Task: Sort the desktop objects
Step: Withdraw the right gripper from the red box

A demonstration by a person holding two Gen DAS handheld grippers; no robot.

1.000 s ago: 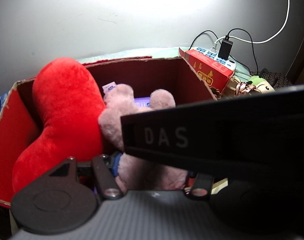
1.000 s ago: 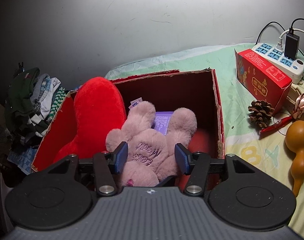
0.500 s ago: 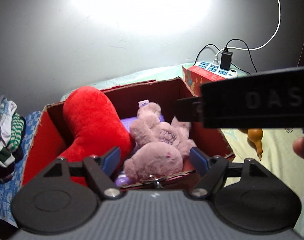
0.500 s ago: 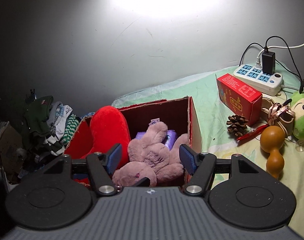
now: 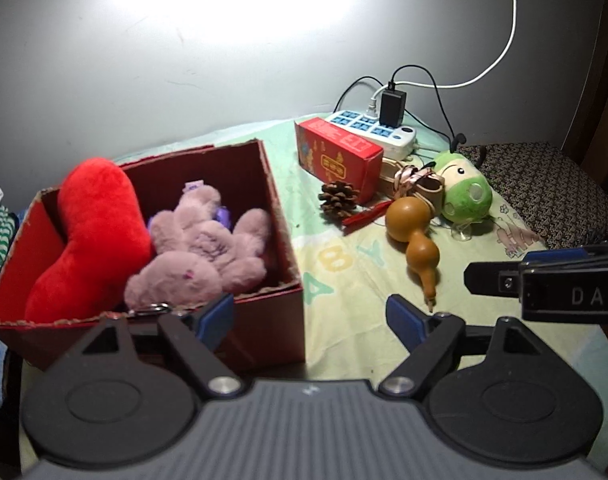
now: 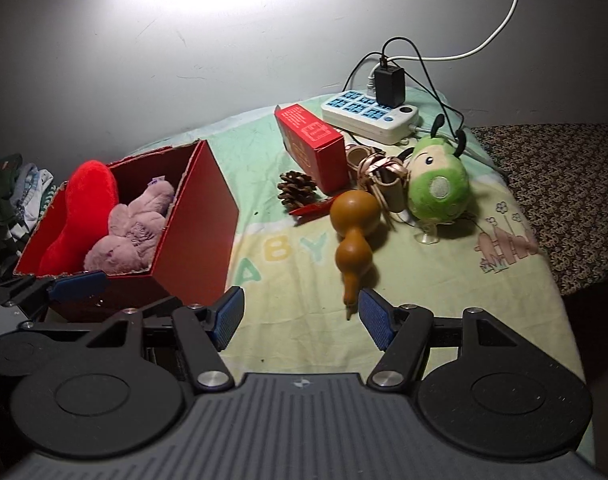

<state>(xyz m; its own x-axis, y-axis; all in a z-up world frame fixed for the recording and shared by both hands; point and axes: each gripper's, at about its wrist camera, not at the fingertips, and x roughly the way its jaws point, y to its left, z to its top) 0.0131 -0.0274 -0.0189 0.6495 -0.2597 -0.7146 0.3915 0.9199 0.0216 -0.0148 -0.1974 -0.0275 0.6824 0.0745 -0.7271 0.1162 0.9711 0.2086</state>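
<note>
An open red box (image 5: 282,216) (image 6: 196,232) stands at the left on the green cloth. In it lie a pink plush (image 5: 200,256) (image 6: 128,236) and a red heart cushion (image 5: 92,228) (image 6: 84,208). My left gripper (image 5: 310,316) hovers over the box's near right corner, its jaws opening with nothing between them. My right gripper (image 6: 302,314) is open and empty above bare cloth, just short of the tip of a brown gourd (image 6: 354,220) (image 5: 412,228). Beyond the gourd lie a pine cone (image 6: 298,190) and a green plush (image 6: 438,188).
A red carton (image 6: 310,144), a red pen (image 6: 312,209), a coil of beige cord (image 6: 380,178) and a power strip (image 6: 368,114) with a charger crowd the back right. Clothes (image 6: 12,192) pile up left of the box. A dark patterned cloth (image 5: 544,184) covers the right edge.
Both grippers have drawn back from the box and swung right, and their jaws have widened. The pink plush, earlier between the right fingers, now lies free in the box.
</note>
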